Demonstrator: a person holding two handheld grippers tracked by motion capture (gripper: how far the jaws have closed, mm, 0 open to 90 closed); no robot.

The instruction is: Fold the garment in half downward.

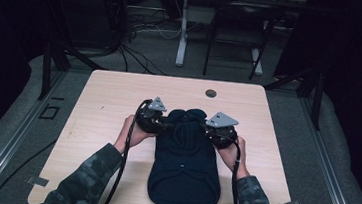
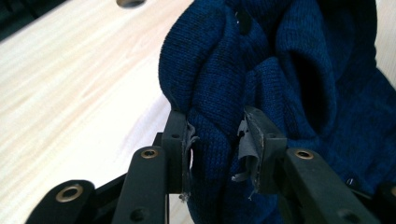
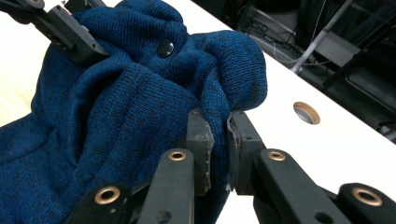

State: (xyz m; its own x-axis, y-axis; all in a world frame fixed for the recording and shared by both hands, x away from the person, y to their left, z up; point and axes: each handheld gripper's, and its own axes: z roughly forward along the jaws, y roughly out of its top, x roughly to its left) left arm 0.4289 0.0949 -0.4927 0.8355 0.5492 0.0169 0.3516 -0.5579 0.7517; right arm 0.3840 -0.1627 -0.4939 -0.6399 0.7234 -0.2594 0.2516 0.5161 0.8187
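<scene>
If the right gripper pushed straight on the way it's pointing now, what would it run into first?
The right gripper is already shut on a fold of the blue knit sweater, so it would push straight into that bunched fabric. Beyond the bunch sits the left gripper, though depth there is hard to judge.

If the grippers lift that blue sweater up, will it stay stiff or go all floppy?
Probably floppy: the blue knitted sweater already bunches into soft folds where the left gripper and right gripper pinch it. It likely won't slip, since the thick knit is squeezed firmly between the jaws. The unheld lower part would probably droop and drag on the table.
</scene>
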